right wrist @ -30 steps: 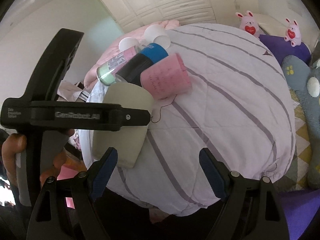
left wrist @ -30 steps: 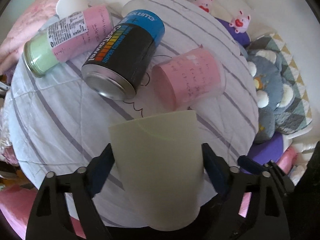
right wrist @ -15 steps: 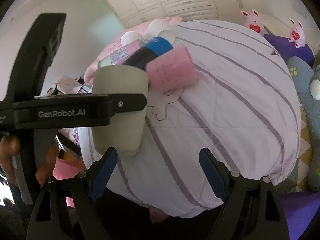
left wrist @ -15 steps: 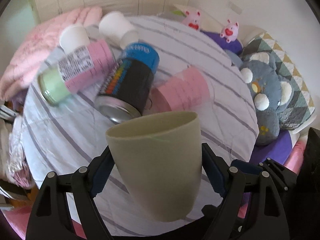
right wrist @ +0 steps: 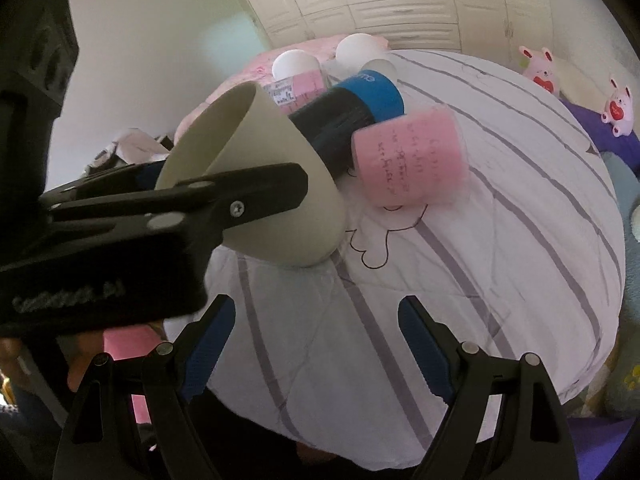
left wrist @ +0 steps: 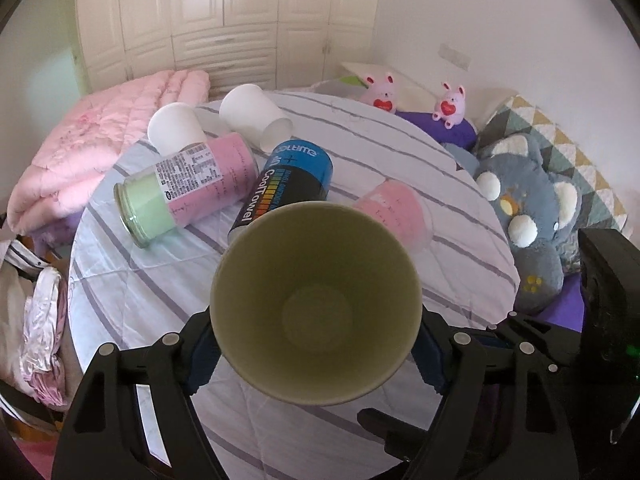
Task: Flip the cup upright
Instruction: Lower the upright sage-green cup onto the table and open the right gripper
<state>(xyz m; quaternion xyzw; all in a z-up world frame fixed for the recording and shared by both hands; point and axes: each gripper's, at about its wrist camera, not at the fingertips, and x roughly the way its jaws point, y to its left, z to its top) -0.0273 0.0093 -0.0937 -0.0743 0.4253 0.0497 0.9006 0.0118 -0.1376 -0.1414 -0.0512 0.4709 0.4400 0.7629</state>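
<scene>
My left gripper point(left wrist: 316, 344) is shut on a beige cup point(left wrist: 316, 300). The cup is tilted with its open mouth toward the left wrist camera, so I see down to its bottom. In the right wrist view the same cup point(right wrist: 276, 200) hangs above the striped bedsheet point(right wrist: 500, 260), mouth up and to the left, base low and tipped right, clamped by the left gripper's black finger point(right wrist: 248, 196). My right gripper point(right wrist: 316, 344) is open and empty, low over the sheet's near edge.
On the sheet lie a pink jar point(left wrist: 396, 212), a black-and-blue can point(left wrist: 288, 184), a pink-and-green can point(left wrist: 188, 188) and two white paper cups point(left wrist: 256, 116). A pink quilt point(left wrist: 80, 152) lies left, plush toys point(left wrist: 528, 216) right.
The left gripper has turned the beige cup from mouth-down on the sheet, through a lift, to mouth-up and tilted. The right gripper has hardly moved.
</scene>
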